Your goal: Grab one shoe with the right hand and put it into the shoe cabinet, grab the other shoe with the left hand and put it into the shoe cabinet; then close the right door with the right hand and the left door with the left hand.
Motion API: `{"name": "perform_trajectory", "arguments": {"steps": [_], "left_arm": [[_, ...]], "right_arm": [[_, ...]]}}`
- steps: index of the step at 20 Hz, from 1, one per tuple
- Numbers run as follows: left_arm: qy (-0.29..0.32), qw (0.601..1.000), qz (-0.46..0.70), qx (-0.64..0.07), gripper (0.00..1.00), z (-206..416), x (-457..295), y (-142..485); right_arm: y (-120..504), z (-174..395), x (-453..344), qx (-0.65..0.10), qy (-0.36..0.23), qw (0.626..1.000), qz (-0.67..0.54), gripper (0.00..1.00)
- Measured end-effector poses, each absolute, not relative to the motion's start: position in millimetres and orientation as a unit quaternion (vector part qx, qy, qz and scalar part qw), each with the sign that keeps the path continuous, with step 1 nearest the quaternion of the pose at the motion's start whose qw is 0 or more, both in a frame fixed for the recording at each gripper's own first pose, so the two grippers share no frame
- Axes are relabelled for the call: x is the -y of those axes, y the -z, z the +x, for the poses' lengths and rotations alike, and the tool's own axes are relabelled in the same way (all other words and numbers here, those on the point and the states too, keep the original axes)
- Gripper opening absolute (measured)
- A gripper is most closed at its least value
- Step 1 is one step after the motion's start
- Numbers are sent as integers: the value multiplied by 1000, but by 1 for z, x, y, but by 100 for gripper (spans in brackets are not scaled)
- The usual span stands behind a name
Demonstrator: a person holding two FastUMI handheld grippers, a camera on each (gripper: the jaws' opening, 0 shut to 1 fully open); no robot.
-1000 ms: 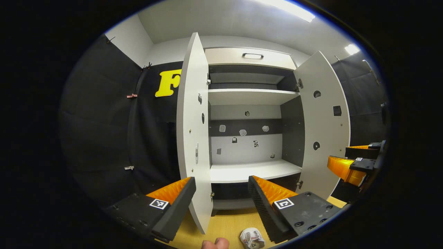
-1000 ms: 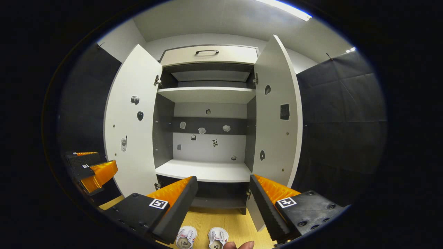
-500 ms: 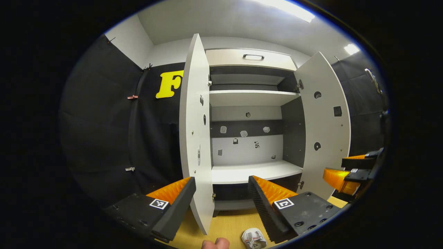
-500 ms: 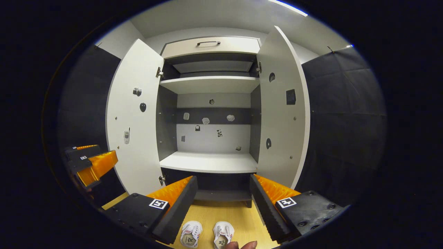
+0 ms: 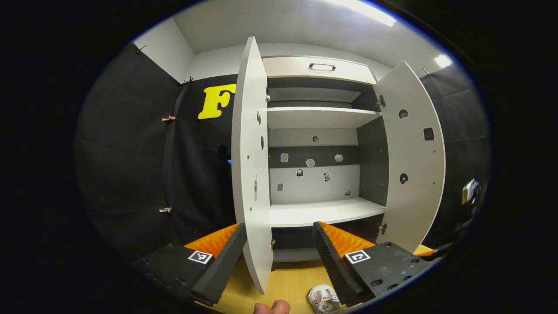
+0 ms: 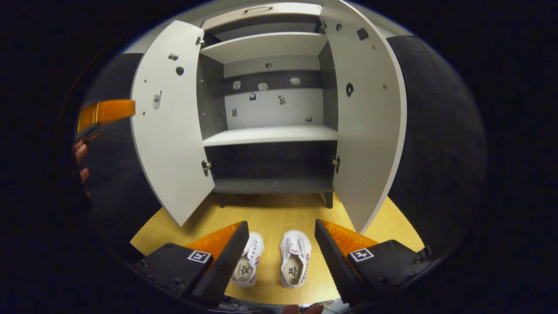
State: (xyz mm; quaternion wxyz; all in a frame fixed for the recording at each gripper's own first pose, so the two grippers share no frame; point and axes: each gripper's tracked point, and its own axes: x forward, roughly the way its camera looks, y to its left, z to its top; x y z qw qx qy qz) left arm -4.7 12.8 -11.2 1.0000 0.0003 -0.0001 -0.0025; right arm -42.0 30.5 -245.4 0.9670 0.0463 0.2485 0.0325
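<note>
Hovering above two shoes on the floor, the right gripper [image 6: 281, 257] was spread wide. It should descend over the right shoe [image 6: 295, 264] and pinch its sides; the cabinet [image 6: 270, 135] stood open.

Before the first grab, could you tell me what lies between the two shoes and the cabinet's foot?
Bare wooden floor between the shoes and the cabinet, seen in the right gripper view.

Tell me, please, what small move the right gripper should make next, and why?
Probably lower the right gripper onto the right-hand shoe. Its jaws are open, both shoes sit side by side on the wooden floor between its fingers, and the cabinet doors are open.
</note>
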Motion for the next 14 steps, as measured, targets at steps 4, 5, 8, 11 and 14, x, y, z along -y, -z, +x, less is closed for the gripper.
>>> {"name": "perform_trajectory", "arguments": {"steps": [4,5,8,11,14], "left_arm": [[-1,1000,4,-12,94,-7,-20,22],[-3,1000,5,-15,94,-7,-22,25],[-5,1000,2,-23,94,-9,-26,32],[-10,999,5,-32,94,-10,-32,42],[-22,999,8,-32,94,-8,-40,45]], "right_arm": [[315,-53,-40,-315,-35,946,71,99],[326,-52,-44,-323,-38,942,78,99],[363,-44,-51,-346,-44,934,81,99],[405,-34,-51,-372,-39,924,79,97],[442,-20,-44,-388,-22,919,68,84]]}}
